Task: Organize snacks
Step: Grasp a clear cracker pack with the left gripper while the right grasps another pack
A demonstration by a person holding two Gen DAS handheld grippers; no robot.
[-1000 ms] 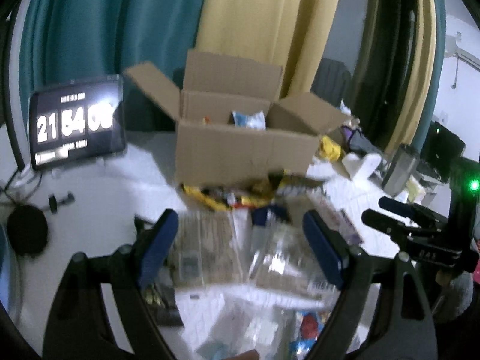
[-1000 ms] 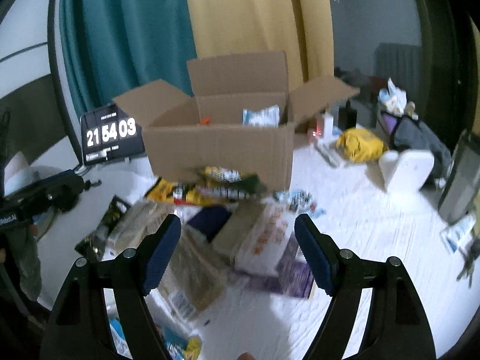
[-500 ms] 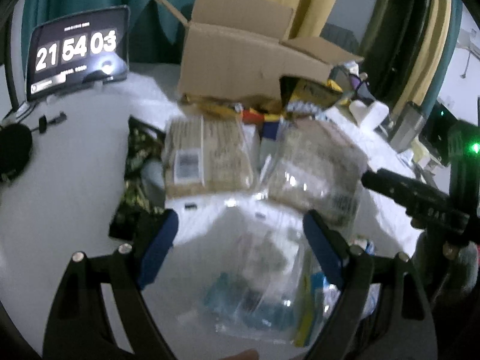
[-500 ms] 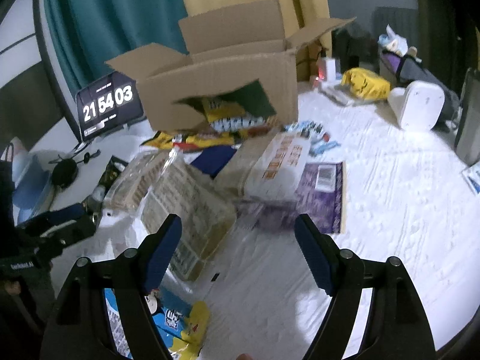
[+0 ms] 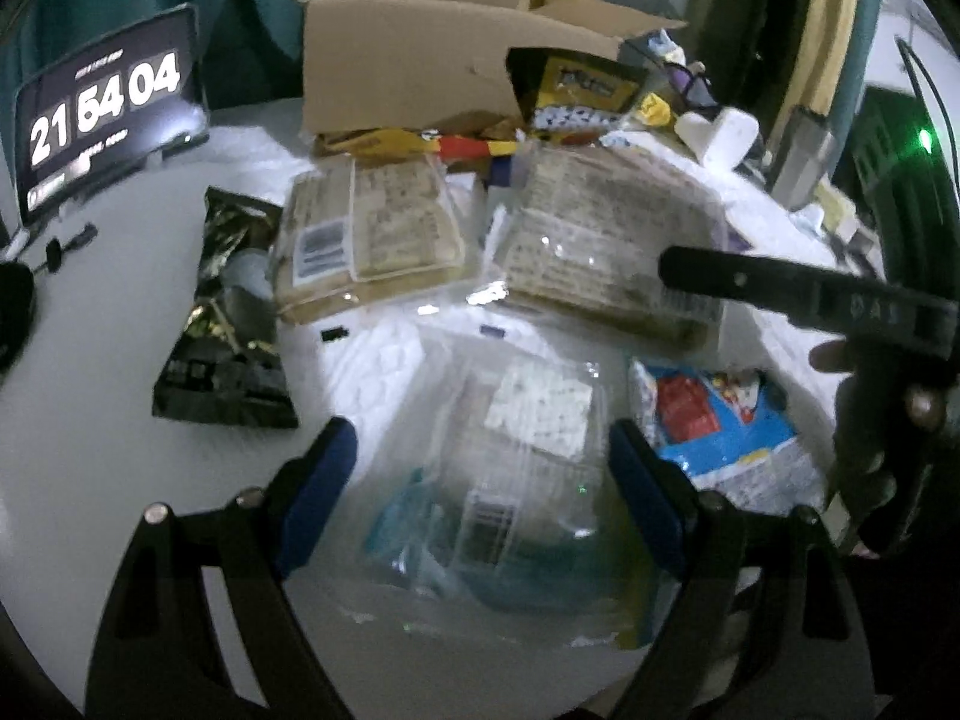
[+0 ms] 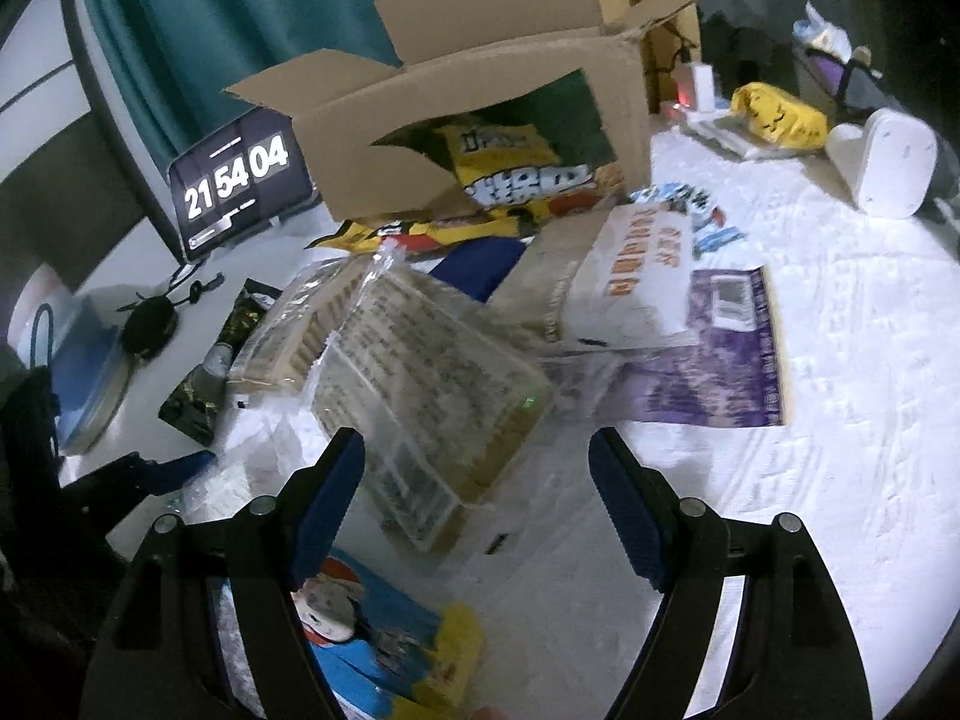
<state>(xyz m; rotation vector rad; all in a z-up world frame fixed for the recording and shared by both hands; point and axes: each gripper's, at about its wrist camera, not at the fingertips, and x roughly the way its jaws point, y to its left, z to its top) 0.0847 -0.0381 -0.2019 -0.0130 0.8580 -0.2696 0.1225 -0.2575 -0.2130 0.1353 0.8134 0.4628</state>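
Snacks lie heaped on the tabletop before one open box (image 6: 480,114): two cracker packs (image 5: 366,240) (image 5: 606,240), one black bag (image 5: 225,324), one clear bag (image 5: 516,468). Left tool (image 5: 480,498) gapes over the clear bag; right tool (image 6: 474,504), just been closing, grips nothing.

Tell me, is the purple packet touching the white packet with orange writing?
Touching. The right wrist view shows the white packet lying with its near edge overlapping the top of the flat purple packet, no gap between them.
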